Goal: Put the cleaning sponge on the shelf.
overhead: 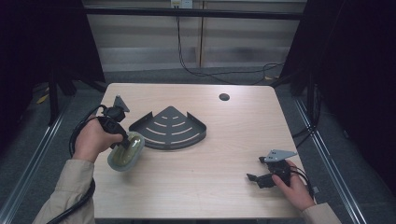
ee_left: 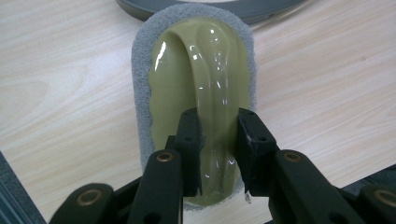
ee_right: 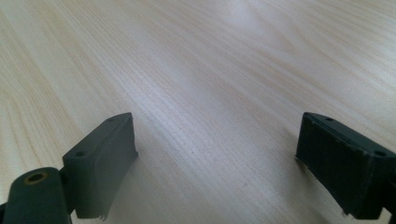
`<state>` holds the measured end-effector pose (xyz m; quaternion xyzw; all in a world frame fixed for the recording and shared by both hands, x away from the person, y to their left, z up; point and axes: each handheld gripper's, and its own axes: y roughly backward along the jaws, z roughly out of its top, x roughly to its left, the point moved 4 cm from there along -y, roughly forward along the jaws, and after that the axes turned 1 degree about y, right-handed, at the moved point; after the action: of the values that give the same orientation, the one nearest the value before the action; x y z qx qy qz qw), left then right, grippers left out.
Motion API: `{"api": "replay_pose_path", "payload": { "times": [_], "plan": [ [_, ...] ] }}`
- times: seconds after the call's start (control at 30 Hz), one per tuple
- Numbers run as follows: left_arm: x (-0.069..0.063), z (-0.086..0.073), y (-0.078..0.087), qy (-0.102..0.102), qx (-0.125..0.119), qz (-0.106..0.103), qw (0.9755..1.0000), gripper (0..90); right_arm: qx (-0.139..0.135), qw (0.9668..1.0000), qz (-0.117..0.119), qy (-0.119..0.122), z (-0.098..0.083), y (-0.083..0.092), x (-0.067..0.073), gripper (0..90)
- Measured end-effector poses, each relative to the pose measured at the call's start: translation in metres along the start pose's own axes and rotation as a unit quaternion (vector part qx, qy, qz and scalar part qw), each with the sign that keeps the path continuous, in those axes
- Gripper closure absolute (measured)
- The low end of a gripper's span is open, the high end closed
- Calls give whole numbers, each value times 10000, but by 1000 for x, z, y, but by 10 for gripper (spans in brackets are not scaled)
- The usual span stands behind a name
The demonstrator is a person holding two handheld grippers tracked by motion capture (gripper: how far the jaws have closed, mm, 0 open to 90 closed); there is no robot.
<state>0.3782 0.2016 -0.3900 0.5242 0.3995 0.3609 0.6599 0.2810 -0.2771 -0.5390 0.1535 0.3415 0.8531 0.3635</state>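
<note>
Olive-handled scrubber (ee_left: 201, 93) clamped in left gripper (ee_left: 217, 140) fingers, right gripper (ee_right: 217, 158) fingers spread, one black rack (overhead: 169, 128)

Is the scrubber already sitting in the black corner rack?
No, the scrubber is clamped by its handle in the left hand-held gripper, beside the black corner rack.

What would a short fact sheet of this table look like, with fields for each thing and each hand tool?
held thing: olive-green scrubber with a grey sponge base, gripped by its raised handle
left gripper: jaws shut on the scrubber's handle
right gripper: jaws wide apart, nothing between them, low over bare wood
dark corner rack: fan-shaped, slotted, lying flat mid-table, just beyond the scrubber
table: light wood, with a round hole near the far edge
person: a hand on each gripper, beige sleeves
</note>
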Motion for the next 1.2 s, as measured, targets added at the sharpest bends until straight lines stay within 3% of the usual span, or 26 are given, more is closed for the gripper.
{"api": "replay_pose_path", "payload": {
  "times": [0.6, 1.2],
  "plan": [
    [0, 26, 13, -82, -116, 12, 9999, 721, -2, 10000, 2, 5, 0, 0, 0, 112],
    [-4, 51, 10, -275, -166, 12, 9995, 721, 0, 10000, -4, 1, 0, 0, 0, 112]
  ]
}}
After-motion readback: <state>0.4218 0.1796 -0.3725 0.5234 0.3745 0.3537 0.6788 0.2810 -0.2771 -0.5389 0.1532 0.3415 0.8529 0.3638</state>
